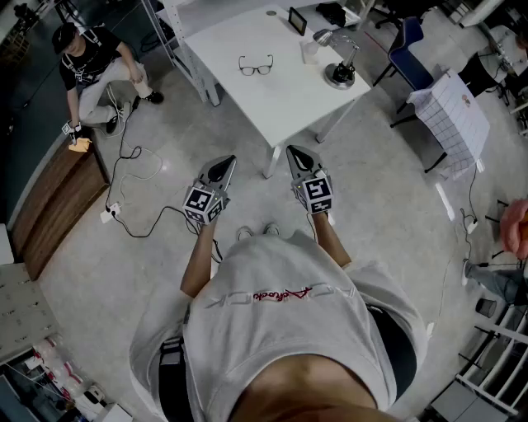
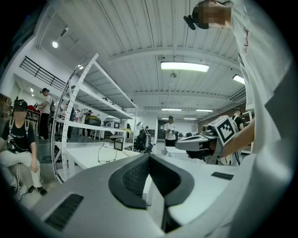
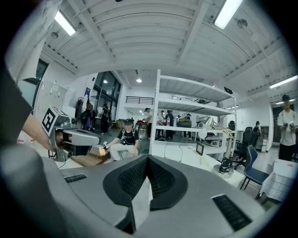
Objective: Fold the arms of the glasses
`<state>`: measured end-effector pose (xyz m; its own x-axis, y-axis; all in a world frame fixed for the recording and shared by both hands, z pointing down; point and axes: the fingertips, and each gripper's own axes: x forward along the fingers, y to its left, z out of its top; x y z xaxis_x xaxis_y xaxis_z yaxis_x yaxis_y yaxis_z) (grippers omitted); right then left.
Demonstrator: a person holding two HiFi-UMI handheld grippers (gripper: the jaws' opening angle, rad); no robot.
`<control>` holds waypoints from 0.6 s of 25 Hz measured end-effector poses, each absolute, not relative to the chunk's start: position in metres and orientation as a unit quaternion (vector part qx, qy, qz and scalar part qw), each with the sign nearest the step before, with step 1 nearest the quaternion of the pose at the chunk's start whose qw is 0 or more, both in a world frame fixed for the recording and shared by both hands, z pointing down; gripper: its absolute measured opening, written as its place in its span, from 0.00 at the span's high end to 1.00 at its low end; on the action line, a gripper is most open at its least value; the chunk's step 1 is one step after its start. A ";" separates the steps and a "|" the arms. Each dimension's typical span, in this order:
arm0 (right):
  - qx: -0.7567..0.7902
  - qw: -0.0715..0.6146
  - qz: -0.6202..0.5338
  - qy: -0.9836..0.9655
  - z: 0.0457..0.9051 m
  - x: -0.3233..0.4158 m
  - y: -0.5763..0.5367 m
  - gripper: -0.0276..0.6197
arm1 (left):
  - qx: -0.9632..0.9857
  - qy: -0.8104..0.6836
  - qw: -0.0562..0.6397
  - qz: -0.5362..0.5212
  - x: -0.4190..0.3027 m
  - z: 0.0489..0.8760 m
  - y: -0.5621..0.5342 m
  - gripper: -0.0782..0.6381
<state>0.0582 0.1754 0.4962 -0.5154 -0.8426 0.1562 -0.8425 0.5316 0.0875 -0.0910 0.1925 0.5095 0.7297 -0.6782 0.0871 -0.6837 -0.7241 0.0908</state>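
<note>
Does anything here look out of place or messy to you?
Nothing looks spilled or broken. The glasses lie neatly on the white table. Only a black cable sprawls in loose loops over the floor left of it.

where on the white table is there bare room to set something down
The white table is bare across its near corner, between the glasses and the near edge, and in the strip left of the glasses. It is crowded along the right side, where a small screen, a cup and a round-based stand sit close together.
</note>
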 end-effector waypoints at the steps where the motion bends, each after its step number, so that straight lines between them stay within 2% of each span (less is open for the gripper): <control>1: 0.484 0.091 -0.001 -0.870 0.497 0.060 0.174 0.93 | 0.928 -0.367 0.058 0.024 -0.090 0.509 0.191 0.87; 15: 0.485 0.081 0.003 -0.871 0.501 0.072 0.181 0.93 | 0.927 -0.369 0.062 0.028 -0.077 0.508 0.195 0.87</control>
